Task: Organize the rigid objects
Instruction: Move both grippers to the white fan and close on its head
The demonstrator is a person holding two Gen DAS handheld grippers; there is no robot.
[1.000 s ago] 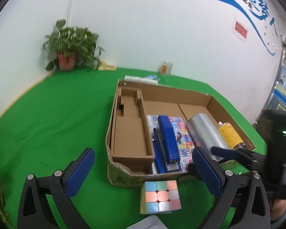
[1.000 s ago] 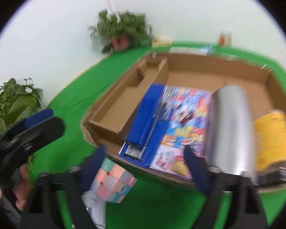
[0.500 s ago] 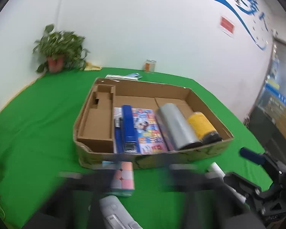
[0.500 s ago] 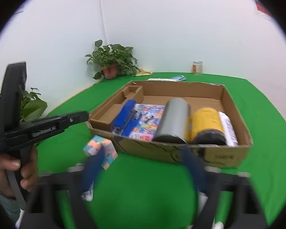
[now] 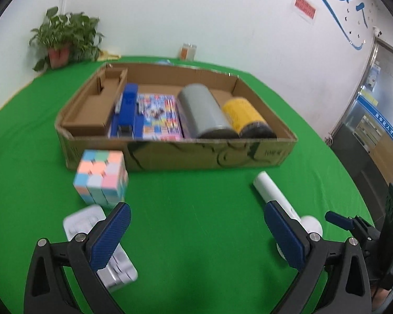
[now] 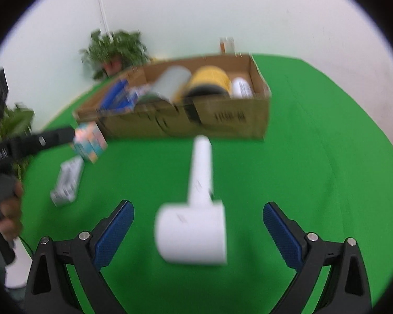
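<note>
The left gripper [image 5: 196,233] is wide apart and empty; if it closes carelessly, it can push the one pastel cube [image 5: 101,180] or the one grey remote [image 5: 99,246]. The right gripper [image 6: 197,233] is also apart, the one white roller [image 6: 196,209] lies between its jaws untouched and may roll away. One cardboard box [image 5: 196,154] holds five things.

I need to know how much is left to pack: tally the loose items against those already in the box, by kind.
In the box:
stapler: 1
booklet: 1
grey cylinder: 1
yellow can: 1
white tube: 1
Loose on the cloth:
cube: 1
lint roller: 1
grey tray: 1
Total: 8, with 5 boxed and 3 loose.
</note>
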